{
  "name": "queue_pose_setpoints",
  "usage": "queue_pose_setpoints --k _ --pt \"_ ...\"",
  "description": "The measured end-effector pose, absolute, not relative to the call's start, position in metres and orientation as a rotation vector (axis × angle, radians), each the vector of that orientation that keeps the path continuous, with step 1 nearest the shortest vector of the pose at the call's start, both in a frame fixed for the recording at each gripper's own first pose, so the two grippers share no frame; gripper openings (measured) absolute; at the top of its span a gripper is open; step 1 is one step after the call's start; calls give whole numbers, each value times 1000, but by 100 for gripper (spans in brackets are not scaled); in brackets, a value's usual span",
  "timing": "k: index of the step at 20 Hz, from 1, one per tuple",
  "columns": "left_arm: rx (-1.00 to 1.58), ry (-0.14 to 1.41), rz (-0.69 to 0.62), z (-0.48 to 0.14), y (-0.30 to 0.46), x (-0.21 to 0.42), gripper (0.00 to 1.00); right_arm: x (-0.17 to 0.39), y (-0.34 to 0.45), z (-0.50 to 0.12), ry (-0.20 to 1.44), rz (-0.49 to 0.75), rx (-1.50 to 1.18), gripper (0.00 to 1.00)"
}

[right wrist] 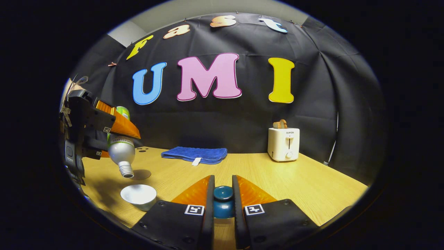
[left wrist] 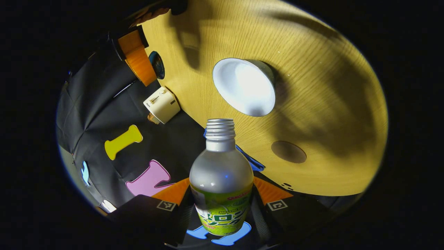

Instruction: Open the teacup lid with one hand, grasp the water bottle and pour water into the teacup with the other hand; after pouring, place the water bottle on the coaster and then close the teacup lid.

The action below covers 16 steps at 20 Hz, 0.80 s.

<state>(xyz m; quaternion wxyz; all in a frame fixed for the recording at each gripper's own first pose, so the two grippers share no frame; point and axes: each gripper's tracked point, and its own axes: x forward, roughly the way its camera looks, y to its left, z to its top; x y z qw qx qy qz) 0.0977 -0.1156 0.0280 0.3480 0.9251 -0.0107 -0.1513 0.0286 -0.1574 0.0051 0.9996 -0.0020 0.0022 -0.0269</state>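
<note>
Counter (right wrist: pixel 277 173): light wood, carrying everything. In the right gripper view a blue towel (right wrist: pixel 194 154) lay folded at the far edge and a white toaster (right wrist: pixel 283 144) stood far right, both well apart from the work.

Left hand-held gripper (right wrist: pixel 114 133): seen at the left of the right gripper view, clamped on the water bottle (right wrist: pixel 120 150) with both fingers pressing its labelled body. Bottle was uncapped and tipped neck-down, mouth pointing toward the teacup (right wrist: pixel 138 196) just below it, not touching. In the left gripper view the bottle (left wrist: pixel 222 180) ran up from between that gripper's fingers, its open mouth short of the cup (left wrist: pixel 244 86). No stream visible in either view, and I couldn't tell if any water was in the cup.

Right hand-held gripper (right wrist: pixel 223 201): nearly closed, both fingers pinching the dark blue teacup lid (right wrist: pixel 223 199) by its knob, held clear of the cup and to its right.

Coaster (left wrist: pixel 289 151): round brown disc lying bare on the counter, near the cup.

Step, as I judge it: lid was off and parked in the right gripper; pour was in hand, at the tilt stage.

Next move calls for: bringing the bottle mouth squarely over the cup opening and tilting further, slowly, since the cup is wide but shallow and could splash. Then the bottle goes upright onto the coaster and the lid back on the cup. Right gripper should keep the lid out of the pour path.
</note>
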Motion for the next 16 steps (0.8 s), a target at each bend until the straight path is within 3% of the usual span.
queue_pose_setpoints --k 6,13,16 --pt "2145 -124 -339 33 -109 96 80 28 -157 5 5 -54 -4 28" --pt "1191 -212 -66 89 -83 48 79 29 -157 5 4 -54 -4 28" --pt "762 -186 -63 96 -77 51 79 29 -157 6 4 -57 -4 28"
